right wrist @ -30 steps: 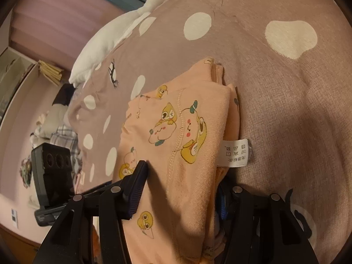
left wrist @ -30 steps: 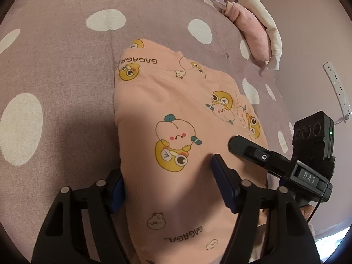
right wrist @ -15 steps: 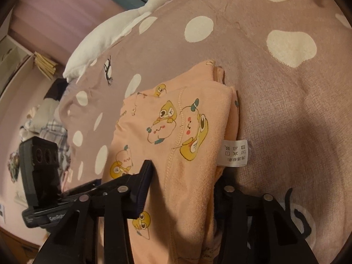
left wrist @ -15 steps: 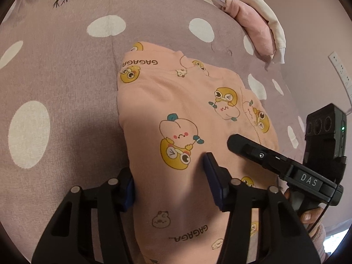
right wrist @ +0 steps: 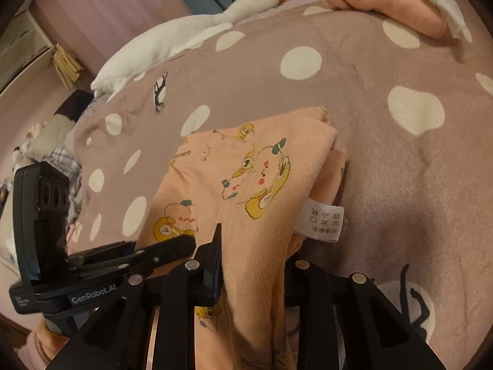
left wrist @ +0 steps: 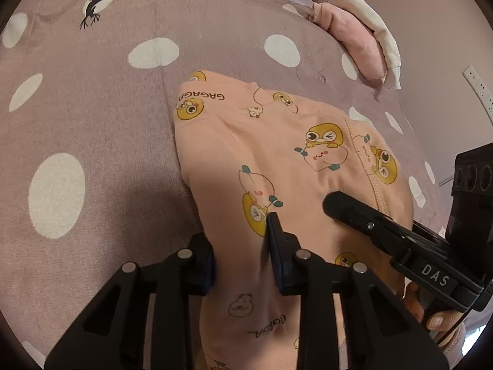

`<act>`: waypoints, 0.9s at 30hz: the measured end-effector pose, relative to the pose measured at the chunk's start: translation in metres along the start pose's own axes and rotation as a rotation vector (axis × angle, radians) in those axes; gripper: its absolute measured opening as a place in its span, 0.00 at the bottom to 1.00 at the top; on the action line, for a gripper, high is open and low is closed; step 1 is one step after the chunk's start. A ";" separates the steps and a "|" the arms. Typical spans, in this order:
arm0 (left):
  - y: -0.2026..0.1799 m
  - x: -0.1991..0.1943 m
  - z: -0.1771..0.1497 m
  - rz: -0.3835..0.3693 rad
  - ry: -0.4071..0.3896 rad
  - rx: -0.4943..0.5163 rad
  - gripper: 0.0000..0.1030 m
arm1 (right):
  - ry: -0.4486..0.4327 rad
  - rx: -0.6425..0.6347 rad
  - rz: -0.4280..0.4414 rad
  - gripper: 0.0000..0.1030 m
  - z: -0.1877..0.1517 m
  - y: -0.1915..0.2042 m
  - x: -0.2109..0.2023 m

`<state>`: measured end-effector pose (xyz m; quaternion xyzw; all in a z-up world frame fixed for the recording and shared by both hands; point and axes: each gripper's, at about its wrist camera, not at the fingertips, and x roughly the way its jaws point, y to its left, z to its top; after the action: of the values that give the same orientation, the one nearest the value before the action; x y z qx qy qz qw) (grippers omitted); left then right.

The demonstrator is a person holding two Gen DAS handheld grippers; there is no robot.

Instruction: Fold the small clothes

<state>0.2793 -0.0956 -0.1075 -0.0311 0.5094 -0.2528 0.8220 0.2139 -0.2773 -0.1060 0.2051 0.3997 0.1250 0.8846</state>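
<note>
A folded peach garment (left wrist: 277, 141) printed with cartoon ducks lies on a mauve bedspread (left wrist: 92, 123) with white spots. My left gripper (left wrist: 242, 256) grips its near left edge; the jaws are closing and the pads dent the cloth between them. My right gripper (right wrist: 255, 262) pinches the near right edge of the garment (right wrist: 246, 169), jaws closing too. The cloth rises in a ridge there, and its far finger is hidden behind the fold. A white care label (right wrist: 323, 220) hangs from that edge. Each gripper shows in the other's view.
A white goose plush (right wrist: 185, 34) lies along the bedspread's (right wrist: 400, 169) far side. Folded pink and white clothes (left wrist: 354, 34) sit at the far corner. A socket strip (left wrist: 480, 89) is on the wall. A hand (left wrist: 437, 320) holds the right gripper's handle.
Both pairs of jaws have narrowed onto the garment. The near right edge has bunched and lifted a little in the right gripper.
</note>
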 end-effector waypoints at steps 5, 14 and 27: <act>-0.003 -0.008 0.001 -0.006 -0.019 0.003 0.26 | -0.025 -0.024 0.005 0.25 0.000 0.009 -0.009; -0.009 -0.024 -0.004 -0.025 -0.040 0.007 0.26 | -0.054 -0.051 0.008 0.25 -0.004 0.023 -0.025; -0.021 -0.050 -0.026 -0.034 -0.057 0.033 0.26 | -0.083 -0.062 0.026 0.25 -0.021 0.034 -0.054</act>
<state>0.2310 -0.0860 -0.0722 -0.0335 0.4808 -0.2740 0.8322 0.1609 -0.2623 -0.0678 0.1877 0.3559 0.1403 0.9047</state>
